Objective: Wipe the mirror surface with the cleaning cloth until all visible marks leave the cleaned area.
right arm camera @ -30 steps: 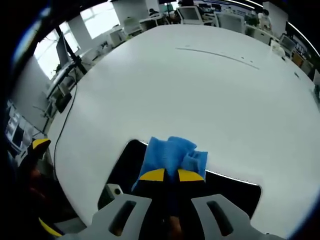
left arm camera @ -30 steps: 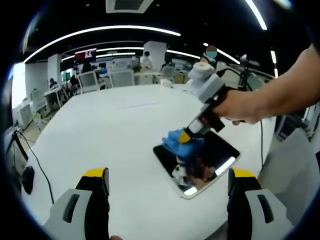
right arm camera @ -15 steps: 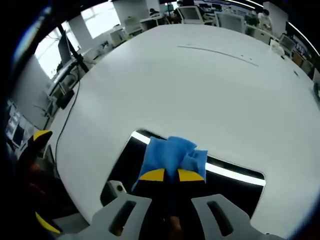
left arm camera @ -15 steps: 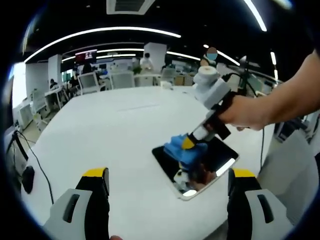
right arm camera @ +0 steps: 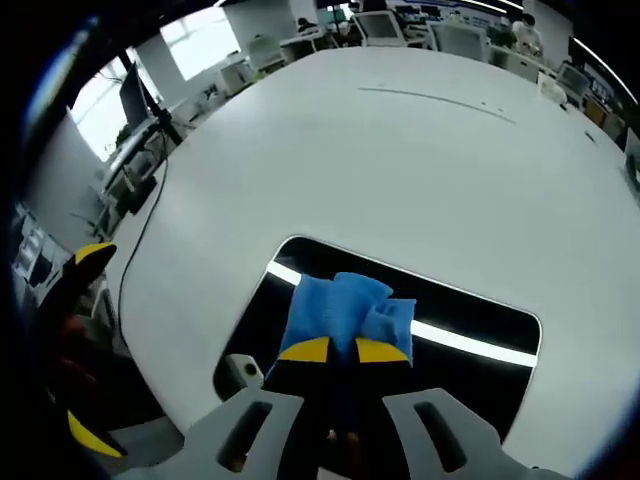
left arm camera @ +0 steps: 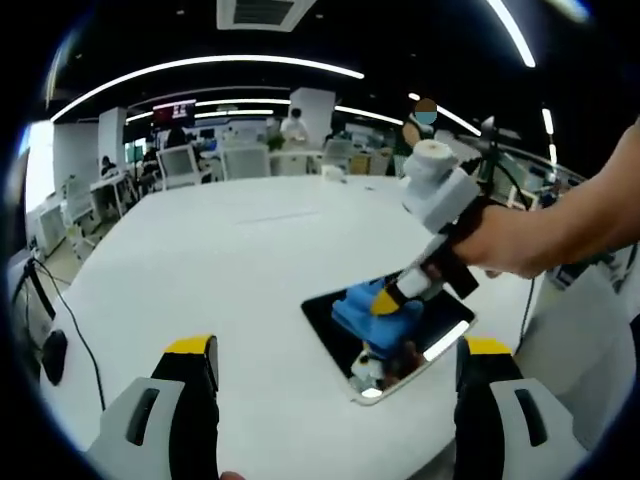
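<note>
Pinching a crumpled blue cloth (right arm camera: 345,308), the right gripper (right arm camera: 343,351) presses it onto the glossy rectangular mirror (right arm camera: 480,320).

Open-plan office around me
I see rows of desks with monitors (left arm camera: 176,160), office chairs (left arm camera: 244,155), long ceiling light strips (left arm camera: 205,66) and my big white table (left arm camera: 220,260)

A round white table (left arm camera: 200,270) carries a dark rectangular mirror (right arm camera: 480,315) lying flat near its edge.

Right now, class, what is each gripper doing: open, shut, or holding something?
Left gripper: open, holding nothing.
Right gripper: shut on the blue cleaning cloth, pressed on the mirror.
</note>
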